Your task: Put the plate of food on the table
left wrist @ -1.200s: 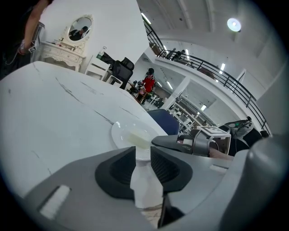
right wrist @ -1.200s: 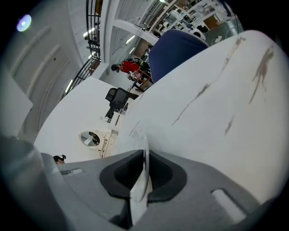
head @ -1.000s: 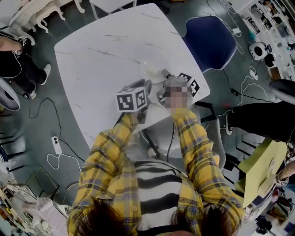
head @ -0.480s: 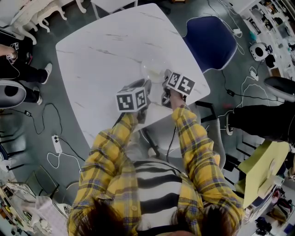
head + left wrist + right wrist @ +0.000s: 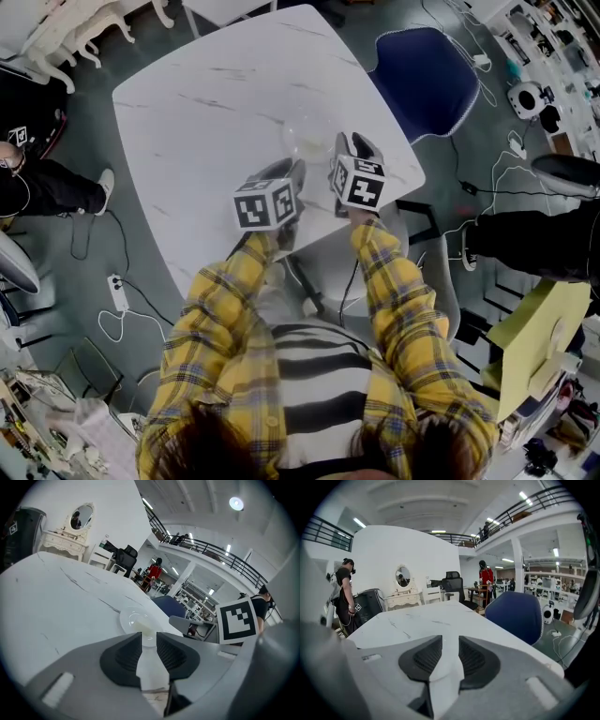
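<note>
Dead ahead of the left tongs (image 5: pixel 149 638) sits the plate (image 5: pixel 137 622), flat on the white table (image 5: pixel 56 606). Its near rim is just beyond the tips and not touching them. The left tongs are spread, with a narrow gap between the pads, and only tabletop and plate show through it, so nothing's pinched.

Over to the right tongs (image 5: pixel 450 641): the jaws have just been opening and they stand apart, with bare marble between them and nothing held. From above, the plate lies just to the left of the right tongs' tips, close beside them. The right gripper view looks past it toward the blue chair (image 5: pixel 515 613).

So both are near. The left one is squared up on the plate and the right one is alongside. The plate's round, so there's no long axis to line up with.

What's in it? A pale, creamy patch near the middle, though I can't tell what kind of food. By the look of it the plate is already set down. What remains is likely backing both tongs away without clipping that rim.
</note>
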`<state>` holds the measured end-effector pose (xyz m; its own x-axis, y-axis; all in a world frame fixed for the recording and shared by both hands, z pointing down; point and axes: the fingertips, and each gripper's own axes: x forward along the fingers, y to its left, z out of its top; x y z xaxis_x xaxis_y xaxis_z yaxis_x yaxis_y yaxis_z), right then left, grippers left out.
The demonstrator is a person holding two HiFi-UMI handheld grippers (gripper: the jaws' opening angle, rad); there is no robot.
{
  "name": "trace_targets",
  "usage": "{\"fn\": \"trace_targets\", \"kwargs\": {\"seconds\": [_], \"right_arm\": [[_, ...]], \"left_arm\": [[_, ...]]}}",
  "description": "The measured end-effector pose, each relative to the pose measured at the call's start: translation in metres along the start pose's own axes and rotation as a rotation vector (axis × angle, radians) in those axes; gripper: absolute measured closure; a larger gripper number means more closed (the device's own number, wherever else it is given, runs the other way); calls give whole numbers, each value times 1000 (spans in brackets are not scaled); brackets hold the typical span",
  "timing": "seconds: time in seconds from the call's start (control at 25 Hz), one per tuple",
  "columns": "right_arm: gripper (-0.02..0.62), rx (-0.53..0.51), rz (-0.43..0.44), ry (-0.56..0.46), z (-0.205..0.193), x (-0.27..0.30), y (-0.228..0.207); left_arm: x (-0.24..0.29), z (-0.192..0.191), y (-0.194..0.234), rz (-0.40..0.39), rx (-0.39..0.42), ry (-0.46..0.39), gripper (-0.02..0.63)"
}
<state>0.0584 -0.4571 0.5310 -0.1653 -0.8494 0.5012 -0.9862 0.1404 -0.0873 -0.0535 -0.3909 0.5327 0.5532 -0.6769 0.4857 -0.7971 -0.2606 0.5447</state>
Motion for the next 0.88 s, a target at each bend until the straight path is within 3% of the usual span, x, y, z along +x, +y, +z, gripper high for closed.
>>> {"fn": "trace_targets", "kwargs": {"seconds": [0.32,0.88], "right_arm": [[491,-7,60,-30,0,-27,6],[492,61,241,39,-35,-88,31]], "left_arm": [[-11,-11,-10,-4,-6,-2,520],[-39,-54,-49,-24,-45,-17,581]]}}
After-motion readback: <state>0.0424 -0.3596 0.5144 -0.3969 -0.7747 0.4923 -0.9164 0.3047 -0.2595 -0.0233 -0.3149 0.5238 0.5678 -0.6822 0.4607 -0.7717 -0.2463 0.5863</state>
